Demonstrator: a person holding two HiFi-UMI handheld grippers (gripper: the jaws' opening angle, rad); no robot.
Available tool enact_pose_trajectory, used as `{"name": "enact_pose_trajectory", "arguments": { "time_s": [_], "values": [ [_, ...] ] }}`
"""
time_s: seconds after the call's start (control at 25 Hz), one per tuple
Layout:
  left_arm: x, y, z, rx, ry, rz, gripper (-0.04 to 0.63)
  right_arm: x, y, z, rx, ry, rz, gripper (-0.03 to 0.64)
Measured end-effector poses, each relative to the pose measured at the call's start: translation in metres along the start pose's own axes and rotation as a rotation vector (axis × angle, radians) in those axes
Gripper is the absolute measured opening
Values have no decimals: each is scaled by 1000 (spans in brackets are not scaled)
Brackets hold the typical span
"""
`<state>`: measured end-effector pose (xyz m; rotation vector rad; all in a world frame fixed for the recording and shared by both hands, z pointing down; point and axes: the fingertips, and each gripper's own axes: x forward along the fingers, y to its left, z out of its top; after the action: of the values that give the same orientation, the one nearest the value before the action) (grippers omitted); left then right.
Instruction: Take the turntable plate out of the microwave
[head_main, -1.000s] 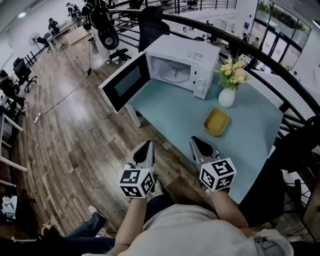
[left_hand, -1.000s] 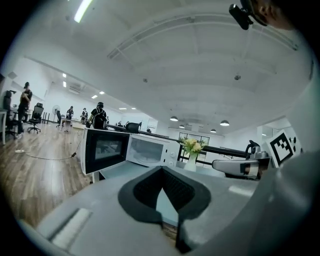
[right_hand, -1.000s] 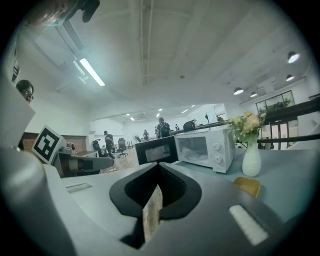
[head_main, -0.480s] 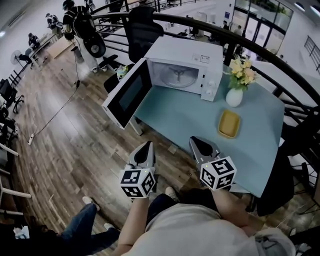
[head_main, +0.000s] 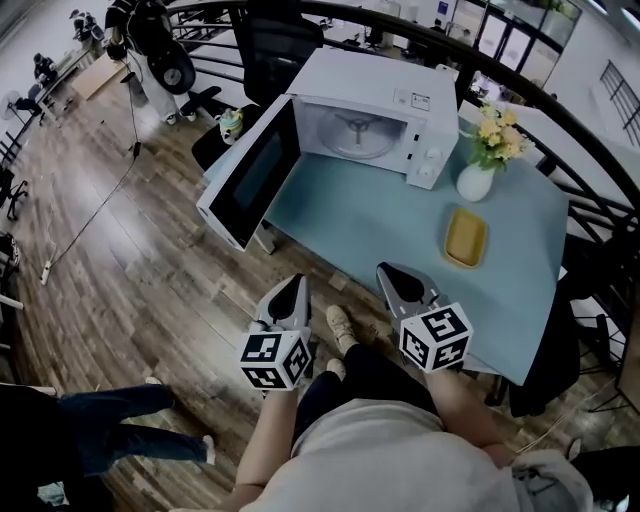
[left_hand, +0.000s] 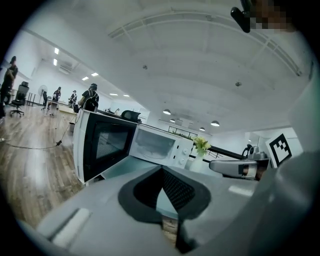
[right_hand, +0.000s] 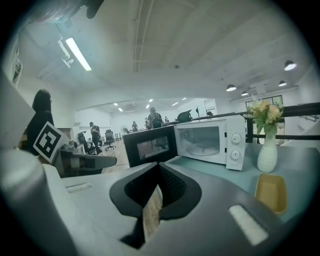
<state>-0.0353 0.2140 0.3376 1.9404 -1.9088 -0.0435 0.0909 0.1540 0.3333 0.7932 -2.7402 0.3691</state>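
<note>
A white microwave (head_main: 385, 105) stands at the far left of a teal table (head_main: 390, 235), its door (head_main: 243, 178) swung wide open to the left. Inside it lies the glass turntable plate (head_main: 356, 133), also faint in the right gripper view (right_hand: 204, 149). My left gripper (head_main: 291, 296) and right gripper (head_main: 397, 281) hang side by side before the table's near edge, well short of the microwave. Both are shut with nothing in them. The left gripper (left_hand: 162, 172) points at the open door (left_hand: 103, 146); the right gripper (right_hand: 159, 169) faces the microwave (right_hand: 215, 140).
A yellow dish (head_main: 465, 238) lies on the table right of centre, and a white vase of flowers (head_main: 477, 178) stands beside the microwave. A black railing (head_main: 560, 150) curves behind the table. Wooden floor (head_main: 130, 270) spreads left; a person's legs (head_main: 120, 425) are near bottom left.
The head view has moved closer to the table, so the microwave and table look larger. Both grippers keep their place in the frame and stay shut.
</note>
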Motion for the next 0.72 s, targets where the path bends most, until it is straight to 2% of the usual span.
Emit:
{"name": "enact_pose_trajectory", "arguments": {
  "time_s": [0.36,0.56,0.72],
  "values": [
    [39,31,10,-24,18,17,0,59,-15,12,4,23,40,14],
    [90,43,26,22,32,-7,0,104,-53,22,24,26,27,15],
    [122,55,43,30,31,-2,0,135,-78,31,22,37,19,15]
  ]
}}
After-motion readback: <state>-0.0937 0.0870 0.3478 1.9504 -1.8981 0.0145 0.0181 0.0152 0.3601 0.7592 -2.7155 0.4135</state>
